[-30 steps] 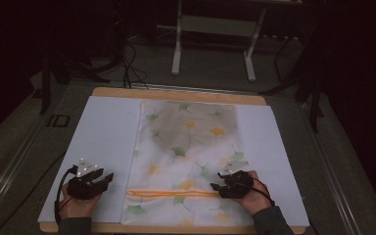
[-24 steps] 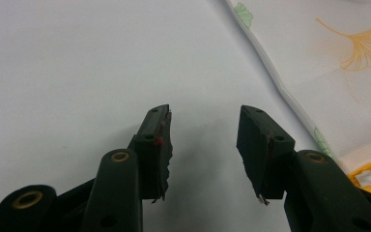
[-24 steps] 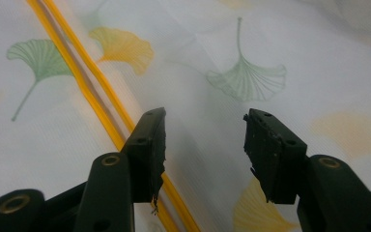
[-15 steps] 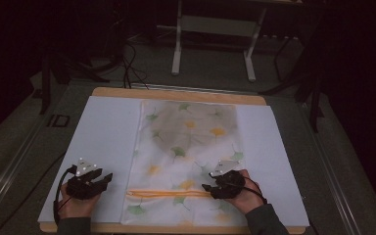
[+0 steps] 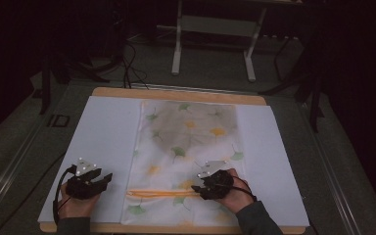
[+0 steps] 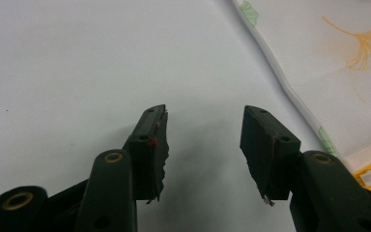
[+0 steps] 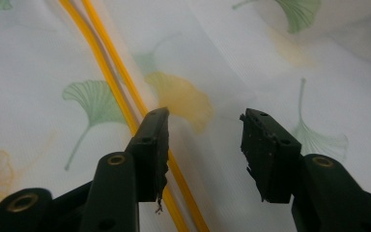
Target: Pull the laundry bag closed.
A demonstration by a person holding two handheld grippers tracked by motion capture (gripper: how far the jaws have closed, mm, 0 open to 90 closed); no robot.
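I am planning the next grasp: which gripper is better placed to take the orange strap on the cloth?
Probably the right gripper: open, over the leaf-print cloth beside the orange strap. The left gripper, also open, is over bare white table.

You're working in a dim room with dark walls. Beyond your table (image 5: 254,99) a grey carpet (image 5: 210,78) holds a white stand (image 5: 215,24) on 2 legs, with black cables (image 5: 132,63) lying left of it and dark frames (image 5: 316,83) at right.
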